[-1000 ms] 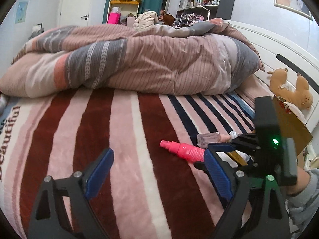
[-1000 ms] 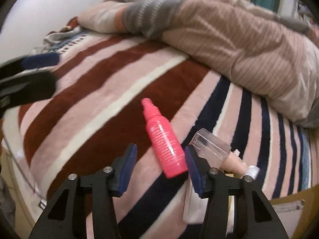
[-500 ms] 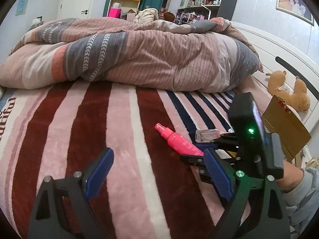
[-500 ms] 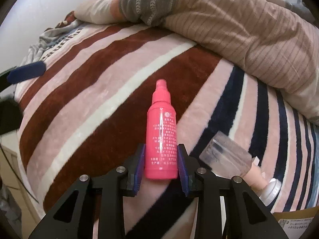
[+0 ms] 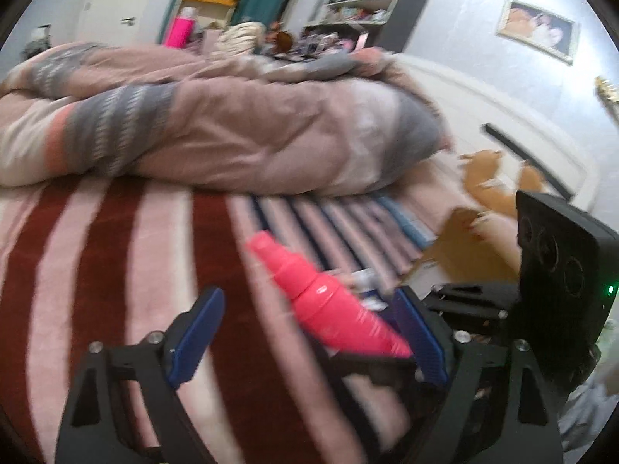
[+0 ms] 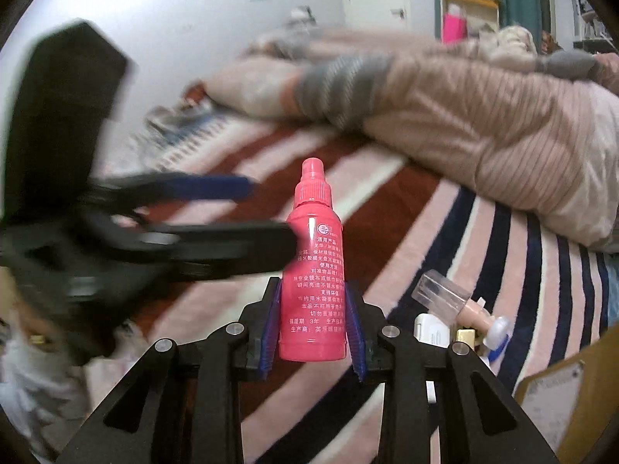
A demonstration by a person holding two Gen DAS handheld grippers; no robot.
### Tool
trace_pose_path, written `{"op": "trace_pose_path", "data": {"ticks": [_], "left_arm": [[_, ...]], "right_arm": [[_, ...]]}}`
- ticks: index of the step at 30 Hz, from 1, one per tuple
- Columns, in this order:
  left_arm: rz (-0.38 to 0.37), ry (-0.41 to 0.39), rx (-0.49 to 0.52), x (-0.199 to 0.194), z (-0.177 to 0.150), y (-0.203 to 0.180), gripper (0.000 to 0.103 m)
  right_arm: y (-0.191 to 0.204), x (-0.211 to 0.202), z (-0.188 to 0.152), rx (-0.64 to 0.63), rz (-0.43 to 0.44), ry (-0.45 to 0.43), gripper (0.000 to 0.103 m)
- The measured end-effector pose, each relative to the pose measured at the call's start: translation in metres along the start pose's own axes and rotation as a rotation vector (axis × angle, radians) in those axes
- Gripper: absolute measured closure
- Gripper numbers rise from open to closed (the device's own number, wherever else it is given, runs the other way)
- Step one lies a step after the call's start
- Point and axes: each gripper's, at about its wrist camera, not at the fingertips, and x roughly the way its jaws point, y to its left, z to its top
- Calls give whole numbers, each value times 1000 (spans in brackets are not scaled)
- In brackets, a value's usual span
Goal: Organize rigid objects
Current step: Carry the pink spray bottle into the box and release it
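My right gripper (image 6: 312, 324) is shut on a pink spray bottle (image 6: 314, 270) and holds it lifted above the striped blanket (image 6: 418, 208), nozzle pointing away. In the left wrist view the pink spray bottle (image 5: 329, 301) lies between the fingers of my left gripper (image 5: 309, 332), which is open and not touching it. The left gripper (image 6: 216, 208) shows blurred at the left of the right wrist view, its fingers next to the bottle. A clear-capped bottle (image 6: 445, 294) and small white items (image 6: 431, 332) lie on the blanket to the right.
A bunched pink and grey duvet (image 5: 232, 123) lies across the far side of the bed. A cardboard box (image 6: 561, 394) stands at the right edge, also seen in the left wrist view (image 5: 464, 247). A brown teddy bear (image 5: 491, 178) sits by the white headboard.
The right gripper has lifted the pink bottle off the blanket and brought it up between the left gripper's open fingers. The left gripper has moved closer to it.
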Motion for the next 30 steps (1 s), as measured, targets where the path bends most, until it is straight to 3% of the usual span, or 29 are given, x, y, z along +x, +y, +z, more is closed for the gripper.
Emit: {"op": "trace_pose_path", "data": {"ticks": [2, 4, 6, 11, 17, 23, 27, 30], "left_arm": [[-49, -8, 19, 0, 8, -18, 33], [-73, -15, 53, 1, 16, -42, 51], [-72, -25, 87, 3, 25, -66, 58], [-111, -25, 167, 20, 48, -128, 60], [-149, 41, 253, 62, 60, -200, 60], [-116, 175, 314, 107, 55, -242, 60], [-71, 228, 338, 121, 48, -249, 58], [-26, 224, 351, 121, 46, -248, 56]], "right_arm": [[1, -25, -1, 6, 15, -44, 76], [-2, -48, -2, 20, 31, -85, 77], [-7, -68, -4, 31, 32, -124, 77], [-40, -119, -12, 87, 5, -206, 76], [-88, -169, -40, 184, -42, -246, 76], [-120, -180, -66, 220, -136, -191, 76], [-138, -172, -77, 262, -122, -146, 76], [-142, -168, -83, 283, -112, -116, 76]]}}
